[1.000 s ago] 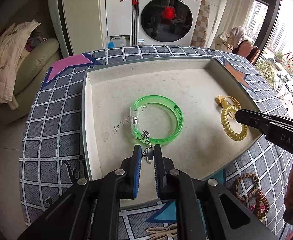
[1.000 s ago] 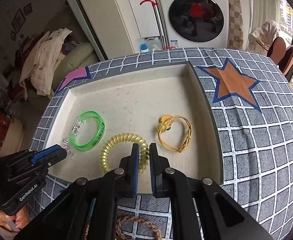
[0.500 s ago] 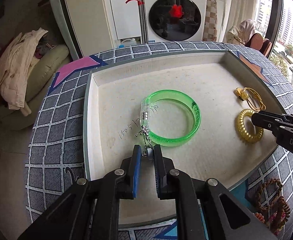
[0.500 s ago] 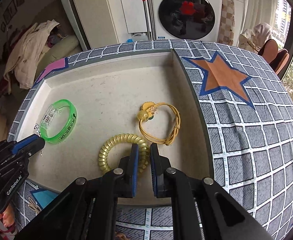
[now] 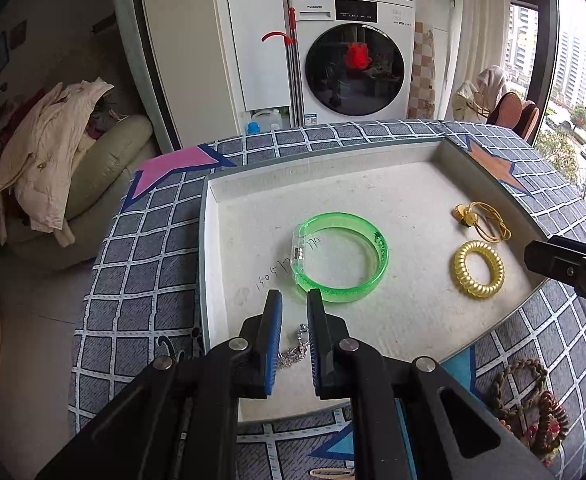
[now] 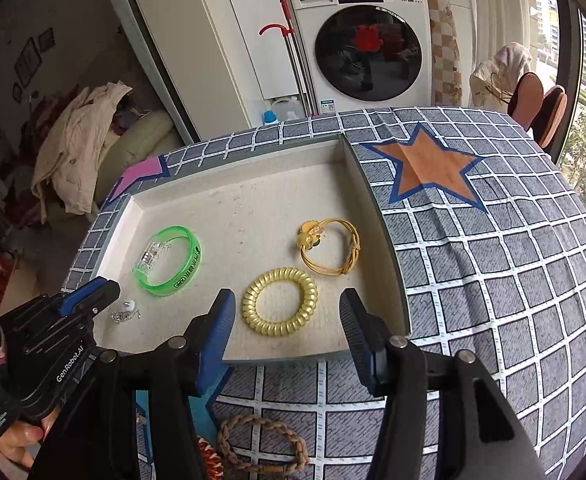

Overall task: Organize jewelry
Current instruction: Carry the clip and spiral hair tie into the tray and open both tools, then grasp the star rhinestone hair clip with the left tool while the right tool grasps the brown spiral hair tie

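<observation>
Since the earlier frames, the silver chain (image 5: 293,354) has been released and lies crumpled low in the left view, between the slightly parted left gripper (image 5: 295,304). In the right view, the right gripper (image 6: 287,308) is spread wide, empty, around the gold coil (image 6: 280,301) in the tray (image 6: 377,216).

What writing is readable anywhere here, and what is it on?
"Panasonic": white washing machine, above its door.
"GenRobot.AI": black left claw, on its body.
"1505", roughly; further digits unclear: handwritten on the beige tray floor.
Black print on the green translucent bangle: too small to read.
</observation>
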The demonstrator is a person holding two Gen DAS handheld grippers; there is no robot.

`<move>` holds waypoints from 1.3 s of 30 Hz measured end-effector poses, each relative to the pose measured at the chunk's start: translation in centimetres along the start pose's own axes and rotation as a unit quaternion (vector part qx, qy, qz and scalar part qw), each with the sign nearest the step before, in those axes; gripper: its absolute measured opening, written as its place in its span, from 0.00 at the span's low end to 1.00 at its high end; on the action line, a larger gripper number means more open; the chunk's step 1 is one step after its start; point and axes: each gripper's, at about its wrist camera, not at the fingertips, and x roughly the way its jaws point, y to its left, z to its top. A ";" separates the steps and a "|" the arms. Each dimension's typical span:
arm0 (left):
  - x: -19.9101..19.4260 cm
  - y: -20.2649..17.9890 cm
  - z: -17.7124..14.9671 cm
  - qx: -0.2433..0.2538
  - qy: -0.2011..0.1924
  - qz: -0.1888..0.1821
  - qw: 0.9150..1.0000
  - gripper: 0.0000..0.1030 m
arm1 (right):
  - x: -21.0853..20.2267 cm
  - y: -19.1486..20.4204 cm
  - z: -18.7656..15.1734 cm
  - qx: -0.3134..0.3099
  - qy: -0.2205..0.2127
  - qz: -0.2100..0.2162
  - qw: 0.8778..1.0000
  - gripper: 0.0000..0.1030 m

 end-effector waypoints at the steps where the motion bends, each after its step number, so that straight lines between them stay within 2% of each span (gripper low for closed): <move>1: -0.5 0.0 -0.1 -0.001 -0.005 -0.001 1.000 0.31 | -0.6 -0.1 -0.3 0.003 -0.004 0.001 1.000 0.58; 3: -1.4 0.1 -0.3 -0.004 -0.011 -0.004 1.000 0.35 | -1.6 -0.3 -0.8 0.011 -0.010 0.006 1.000 0.60; 4: -1.9 0.3 -0.5 -0.008 -0.012 -0.005 1.000 0.68 | -2.1 -0.4 -1.2 0.015 -0.013 0.008 1.000 0.61; 5: -2.4 0.5 -0.8 -0.016 -0.014 -0.007 1.000 0.89 | -2.6 -0.5 -1.6 0.019 -0.015 0.011 1.000 0.62; 6: -3.2 0.9 -1.1 -0.025 -0.024 -0.006 0.999 1.00 | -3.0 -0.6 -2.0 0.021 -0.015 0.013 1.000 0.63; 7: -4.0 1.1 -1.5 -0.031 -0.037 -0.006 0.999 1.00 | -3.4 -0.7 -2.5 0.024 -0.016 0.015 0.999 0.64; 10: -5.5 1.3 -2.7 -0.029 -0.033 -0.005 0.999 1.00 | -4.4 -1.1 -4.0 0.034 -0.014 0.023 0.999 0.67; 15: -6.9 1.7 -5.5 -0.039 -0.014 -0.005 0.999 1.00 | -5.5 -1.7 -6.8 0.053 -0.002 0.028 0.998 0.72; 17: -7.2 1.9 -6.7 -0.051 -0.003 -0.008 0.999 1.00 | -5.9 -1.9 -7.8 0.055 0.001 0.023 0.998 0.78; 24: -7.8 1.7 -10.6 -0.075 0.031 -0.027 0.996 1.00 | -7.0 -2.2 -11.2 0.045 0.014 0.020 0.999 0.80; 25: -8.0 1.5 -11.0 -0.072 0.034 -0.029 0.996 1.00 | -7.2 -2.2 -11.6 0.043 0.014 0.018 0.999 0.83; 26: -8.2 1.3 -11.4 -0.069 0.034 -0.030 0.997 1.00 | -7.4 -2.2 -11.9 0.044 0.013 0.019 0.999 0.90; 27: -8.4 1.2 -11.8 -0.066 0.034 -0.030 0.997 1.00 | -7.7 -2.3 -12.2 0.045 0.010 0.020 0.999 0.92; 28: -8.6 1.0 -12.1 -0.064 0.034 -0.029 0.997 1.00 | -7.9 -2.5 -12.5 0.047 0.007 0.022 0.999 1.00; 33: -9.1 0.2 -13.5 -0.053 0.040 -0.017 0.998 1.00 | -8.6 -2.8 -13.7 0.053 0.009 0.029 0.998 1.00; 39: -8.5 0.2 -14.4 -0.072 0.061 -0.014 0.995 1.00 | -8.7 -2.6 -14.9 0.042 0.026 0.014 0.999 1.00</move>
